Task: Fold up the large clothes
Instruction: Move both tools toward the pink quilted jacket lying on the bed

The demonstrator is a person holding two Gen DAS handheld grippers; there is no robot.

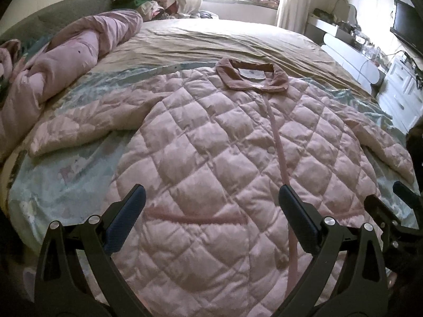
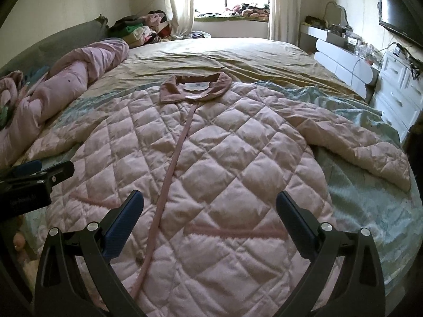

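Jacket, pink, quilted, one item: spread flat and face up on the bed, directly ahead of and beneath both tongs, hem nearest them, collar at the far end. Long axis runs straight away from the tongs, marked by the front placket. Left tongs: released, jaws wide, holding nothing, poised over the hem left of the placket. Right tongs: likewise released and empty, over the hem to the right of the placket. Left sleeve: angled out ahead-left, nearer the left tongs. Right sleeve: angled out ahead-right, nearer the right tongs. Rolled pink quilt: far left, well apart from the jacket body. Judgement: folding not yet begun; each sleeve suits its own side's tongs.
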